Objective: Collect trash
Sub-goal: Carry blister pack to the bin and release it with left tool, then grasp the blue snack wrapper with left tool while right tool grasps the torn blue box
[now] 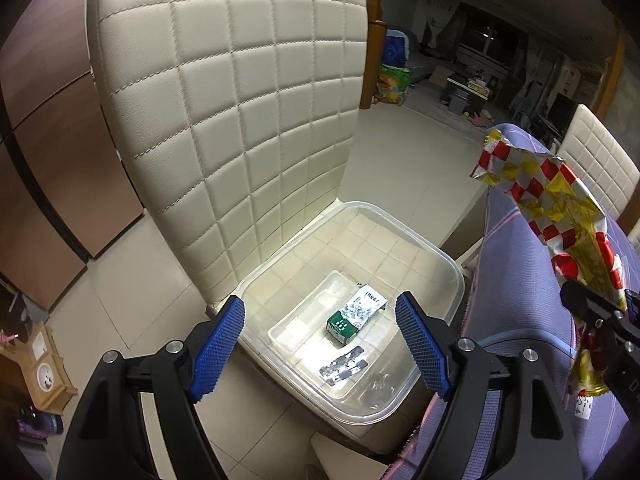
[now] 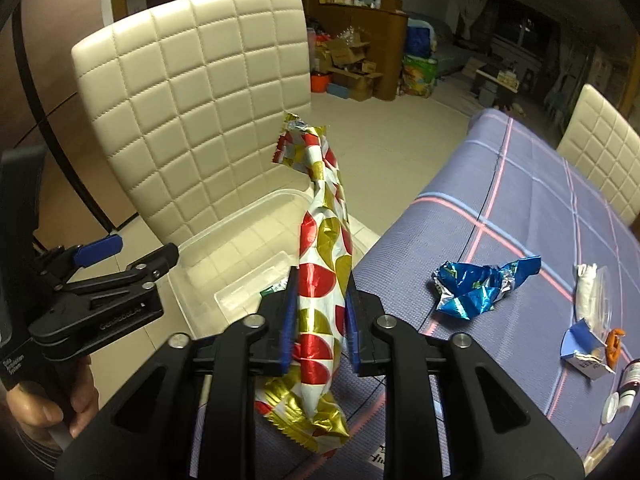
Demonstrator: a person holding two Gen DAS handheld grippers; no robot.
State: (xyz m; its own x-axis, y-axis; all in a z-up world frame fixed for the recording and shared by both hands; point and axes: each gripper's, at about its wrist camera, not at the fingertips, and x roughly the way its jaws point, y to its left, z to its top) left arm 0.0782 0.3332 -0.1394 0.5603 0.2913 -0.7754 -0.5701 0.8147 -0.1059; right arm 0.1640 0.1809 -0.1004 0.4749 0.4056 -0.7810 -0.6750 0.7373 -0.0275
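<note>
The trash here is mainly a long red, gold and white foil wrapper [image 2: 322,280], which stands nearly upright between the blue pads of the right gripper [image 2: 318,320] above the near edge of the desk [image 2: 520,208]. The right gripper's pads stand only a little apart; the left pad lies against the wrapper, while a thin gap seems to show along the right pad, so I cannot tell whether the wrapper is truly clamped. In the left wrist view the same wrapper [image 1: 560,208] rises at the right edge of the picture, over the purple checked cloth. The left gripper [image 1: 320,344] is spread wide with nothing between its fingers, and it hangs above a clear plastic bin [image 1: 448,264] that sits on the seat of a cream quilted chair [image 1: 232,112]. Inside the bin lie a small clear tray [image 1: 304,320], a green and white packet [image 1: 352,316] just beside the tray, and a dark strip of foil [image 1: 344,368] nearer the camera. Still on the desk are a crumpled blue foil wrapper [image 2: 476,288], a white wad beside clear plastic [image 2: 586,288], a torn blue and white carton [image 2: 584,348] and a small dark bottle [image 2: 630,380], all well apart from the bin. A person's hand [image 2: 44,408] grips the left gripper's handle at the lower left of the right wrist view.
</note>
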